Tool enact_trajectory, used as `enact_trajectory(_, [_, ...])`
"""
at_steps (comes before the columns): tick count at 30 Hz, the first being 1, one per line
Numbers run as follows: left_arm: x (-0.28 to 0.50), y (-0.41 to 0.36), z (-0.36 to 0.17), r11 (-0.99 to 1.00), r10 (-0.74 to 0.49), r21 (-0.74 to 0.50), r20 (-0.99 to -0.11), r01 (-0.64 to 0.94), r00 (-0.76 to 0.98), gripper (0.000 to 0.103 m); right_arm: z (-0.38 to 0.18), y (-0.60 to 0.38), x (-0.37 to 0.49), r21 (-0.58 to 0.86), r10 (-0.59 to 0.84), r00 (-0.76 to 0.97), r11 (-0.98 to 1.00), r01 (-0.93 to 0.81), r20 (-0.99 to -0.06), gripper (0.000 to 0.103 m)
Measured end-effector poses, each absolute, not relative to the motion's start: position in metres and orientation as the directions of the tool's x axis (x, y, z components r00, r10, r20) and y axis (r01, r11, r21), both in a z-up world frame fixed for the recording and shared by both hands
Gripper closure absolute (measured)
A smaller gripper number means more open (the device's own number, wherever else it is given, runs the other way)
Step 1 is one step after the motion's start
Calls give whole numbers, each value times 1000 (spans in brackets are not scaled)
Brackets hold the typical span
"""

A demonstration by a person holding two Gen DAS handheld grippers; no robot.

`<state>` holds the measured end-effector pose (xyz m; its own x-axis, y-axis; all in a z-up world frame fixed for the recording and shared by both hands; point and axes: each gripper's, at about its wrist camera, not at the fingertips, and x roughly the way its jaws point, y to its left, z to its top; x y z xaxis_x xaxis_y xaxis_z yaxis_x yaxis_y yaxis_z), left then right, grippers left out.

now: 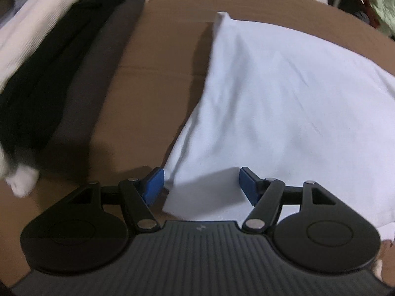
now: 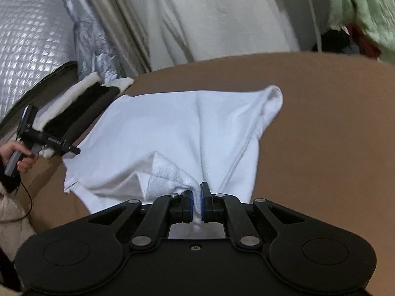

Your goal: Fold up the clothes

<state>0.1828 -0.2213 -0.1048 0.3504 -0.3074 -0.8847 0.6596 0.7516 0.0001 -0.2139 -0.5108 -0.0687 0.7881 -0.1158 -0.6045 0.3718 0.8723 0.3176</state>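
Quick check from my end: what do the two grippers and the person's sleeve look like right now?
Both grippers are black, with paired linkage arms on silver pivot pins, round discs at each side and blue pads on the fingers. The left gripper has a grey ribbed body with a small logo; the right gripper has a smooth black body. From the right wrist view, the left one trails a thin black cable, beside a fuzzy cream sleeve.

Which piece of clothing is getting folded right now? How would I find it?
Look at the big brown table. In its middle lies a white shirt, spread flat, with the right tool pinching its near edge. The folded stack beside it is dark and cream; only this one is plain white and unfolded.
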Motion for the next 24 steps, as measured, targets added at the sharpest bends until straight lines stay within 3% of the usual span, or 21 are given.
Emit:
enact_trajectory(3, [177,-213,-93,736,-422,-111,-847,668,324,36,-61,-505,-214,267,-155,768,880,393,-621,91])
enact_trajectory(7, [154,-222,-66,620,-611,-221,-738,753,287,36,-57,-514,-233,286,-192,743,839,463,-641,71])
enact_trajectory(11, [128,-264,-59,483,-721,-311,-671,818,170,36,-52,-538,-263,450,-202,786,726,520,-584,67])
enact_trajectory(13, [116,-308,-61,419,-726,-333,-682,845,91,36,-42,-553,-253,539,-160,815,677,501,-557,66])
enact_trajectory(16, [95,-371,-62,336,-715,-338,-699,879,4,36,-26,-574,-200,509,-121,765,679,528,-632,50])
enact_trajectory(18, [76,-398,-59,304,-710,-323,-704,897,-13,36,-25,-589,-166,474,-120,757,715,514,-642,47])
enact_trajectory(20, [72,-407,-61,290,-734,-390,-676,874,-59,36,-31,-606,-136,455,-104,748,736,501,-655,34])
enact_trajectory(22, [65,-402,-64,303,-727,-428,-681,851,-84,36,-46,-624,-111,463,-72,730,729,503,-680,35])
enact_trajectory(24, [65,-399,-70,339,-685,-373,-727,864,-45,36,-61,-641,-97,458,-90,698,694,556,-711,35])
